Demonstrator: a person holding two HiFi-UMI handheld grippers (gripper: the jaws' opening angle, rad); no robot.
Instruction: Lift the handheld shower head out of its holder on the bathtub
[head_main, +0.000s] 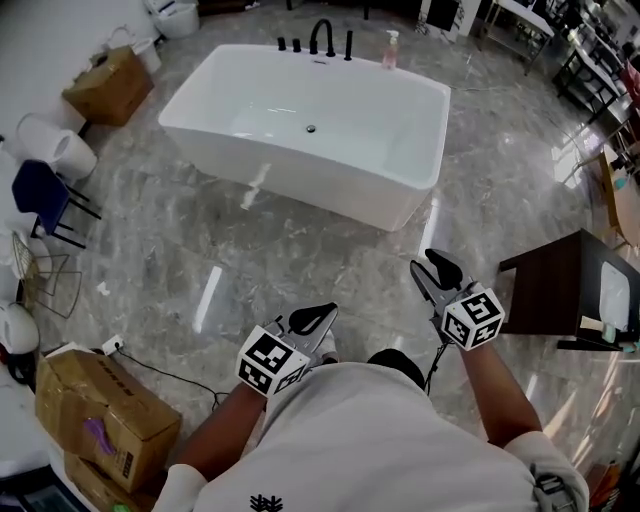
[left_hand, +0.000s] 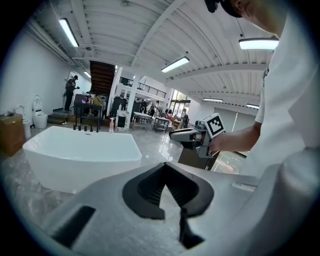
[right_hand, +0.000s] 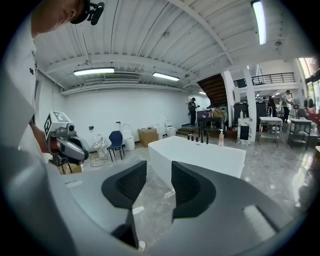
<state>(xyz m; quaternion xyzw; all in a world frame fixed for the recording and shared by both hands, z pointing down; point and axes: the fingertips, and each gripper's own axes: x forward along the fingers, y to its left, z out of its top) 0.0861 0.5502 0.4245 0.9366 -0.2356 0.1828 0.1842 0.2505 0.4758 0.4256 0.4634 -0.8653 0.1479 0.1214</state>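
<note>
Room: grey polished marble floor of a large showroom; we stand well apart from the white freestanding bathtub and face its long side.
Task thing: black tap set on the far rim of the bathtub; we take the slim upright piece at its right end for the handheld shower head, sitting in its holder. It is too small to be sure.
Left gripper: held low near our body, its pads meet at the tips, nothing between them.
Right gripper: its jaws stand well apart and empty, pointing toward the bathtub.
Progress: in our judgement the approach is not yet made.
Risk, wrong piece: the tap handles look alike, so we could grip one by mistake.
Risk, neighbour: the pink soap bottle stands just beside the shower head and a wide jaw could knock it over.
Risk, reach: leaning over the tub from this side could make the lift crooked, so it jams in the holder.
</note>
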